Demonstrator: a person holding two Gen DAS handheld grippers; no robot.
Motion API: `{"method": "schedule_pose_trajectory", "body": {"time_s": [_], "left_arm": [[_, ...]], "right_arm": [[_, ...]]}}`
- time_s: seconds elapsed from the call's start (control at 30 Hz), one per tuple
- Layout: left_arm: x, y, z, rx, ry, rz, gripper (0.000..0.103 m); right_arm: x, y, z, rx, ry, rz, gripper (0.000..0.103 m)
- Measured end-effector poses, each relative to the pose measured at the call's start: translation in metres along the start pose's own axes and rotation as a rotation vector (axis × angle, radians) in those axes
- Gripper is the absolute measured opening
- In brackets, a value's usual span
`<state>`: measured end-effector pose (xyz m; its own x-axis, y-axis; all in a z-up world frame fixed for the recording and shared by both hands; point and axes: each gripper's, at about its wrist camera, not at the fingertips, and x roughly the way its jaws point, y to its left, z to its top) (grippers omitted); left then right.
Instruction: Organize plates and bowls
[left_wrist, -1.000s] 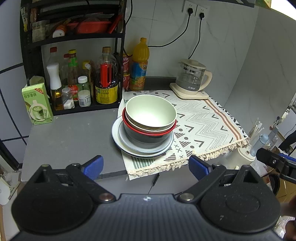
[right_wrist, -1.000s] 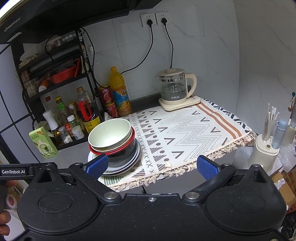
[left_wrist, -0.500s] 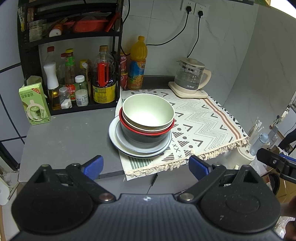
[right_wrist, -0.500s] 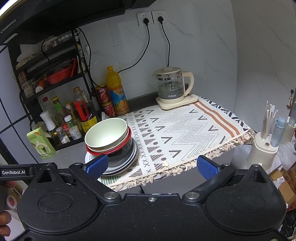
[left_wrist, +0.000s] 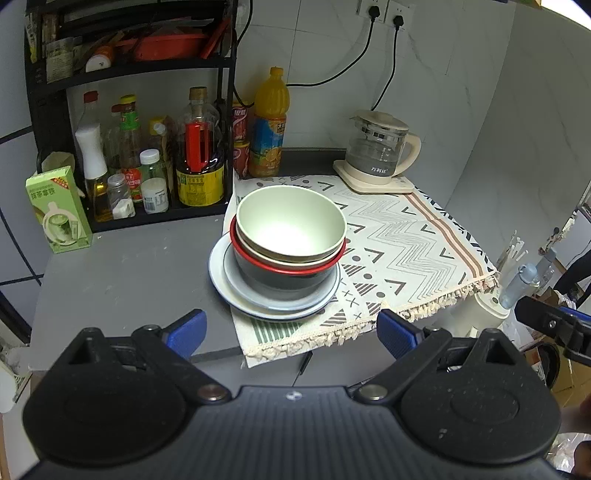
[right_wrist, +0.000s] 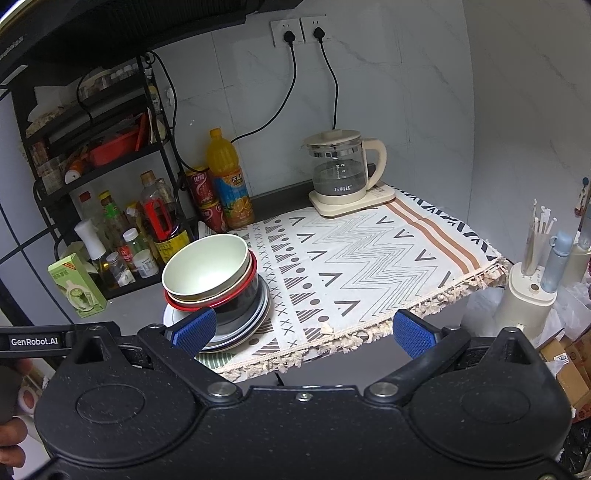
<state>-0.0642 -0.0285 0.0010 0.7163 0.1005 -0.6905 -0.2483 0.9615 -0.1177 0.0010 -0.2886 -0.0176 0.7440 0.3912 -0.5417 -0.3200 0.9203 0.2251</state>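
Bowls stacked on plates, both claws held wide with nothing in them

Nearest, the left gripper (left_wrist: 291, 332) and right gripper (right_wrist: 303, 332) are spread apart, nothing gripped, short of the counter's (left_wrist: 122, 273) front edge. The bowls (left_wrist: 290, 236) are nested on the plates (left_wrist: 236, 291) at the mat's (left_wrist: 406, 243) left edge. A tidied pile or one waiting to be sorted: either fits. Open room is seen right across the mat; bottles (left_wrist: 199, 155) crowd the back-left corner, a kettle (left_wrist: 380, 151) the back.
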Motion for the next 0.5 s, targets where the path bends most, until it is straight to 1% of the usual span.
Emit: {"method": "schedule_pose_trajectory", "body": {"time_s": [0.2,0.37,0.5], "left_arm": [[0.0041,-0.004,0.005,0.006,-0.004,-0.002,0.097],[0.0081,-0.002,0.0024,-0.002,0.016,-0.003,0.097],[0.0066,-0.0014,-0.0011,-0.007,0.021,-0.028,0.097]], "right_arm": [[0.0061,0.0011,0.0032,0.001,0.005,0.0,0.103],[0.0096,-0.0016,-0.0001,0.021,0.017,-0.007,0.103],[0.0064,-0.0039,-0.0019,0.045,0.006,-0.009,0.103]]}}
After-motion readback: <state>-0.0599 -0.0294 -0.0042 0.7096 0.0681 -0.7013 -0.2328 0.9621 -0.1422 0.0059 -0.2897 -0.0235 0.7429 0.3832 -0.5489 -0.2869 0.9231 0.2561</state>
